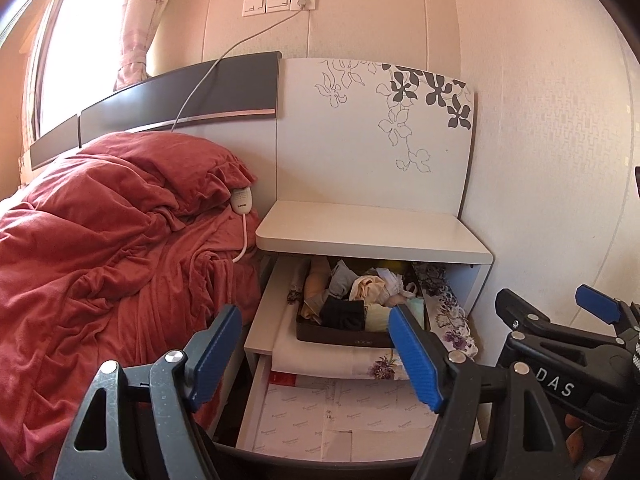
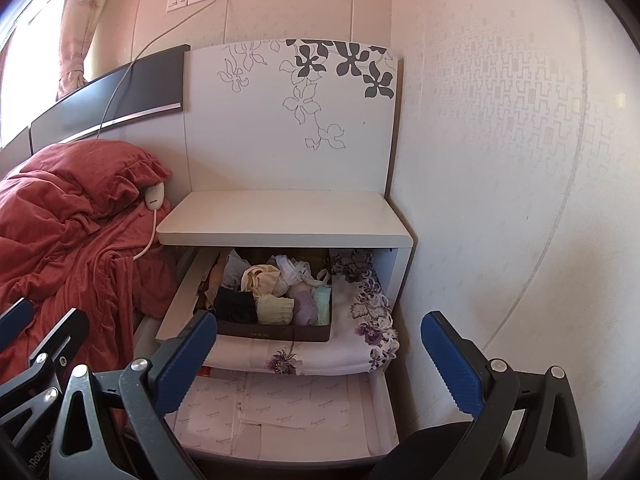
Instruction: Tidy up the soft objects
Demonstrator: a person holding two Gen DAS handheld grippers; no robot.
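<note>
A dark box (image 1: 344,338) (image 2: 276,334) full of rolled and loose soft garments (image 1: 368,292) (image 2: 264,284) sits in the open upper drawer (image 1: 260,320) (image 2: 176,312) of a white bedside cabinet, on a folded flowered cloth (image 1: 452,320) (image 2: 368,312). My left gripper (image 1: 316,354) is open and empty, in front of the drawers. My right gripper (image 2: 320,360) is open and empty too, a little right of the left one; it also shows in the left wrist view (image 1: 552,308).
The lower drawer (image 1: 340,412) (image 2: 280,412) is open, lined with printed paper. The cabinet top (image 1: 372,228) (image 2: 288,216) is bare. A bed with a red quilt (image 1: 100,260) (image 2: 60,216) and a white corded controller (image 1: 241,201) (image 2: 153,195) lies left. A wall (image 2: 500,160) stands right.
</note>
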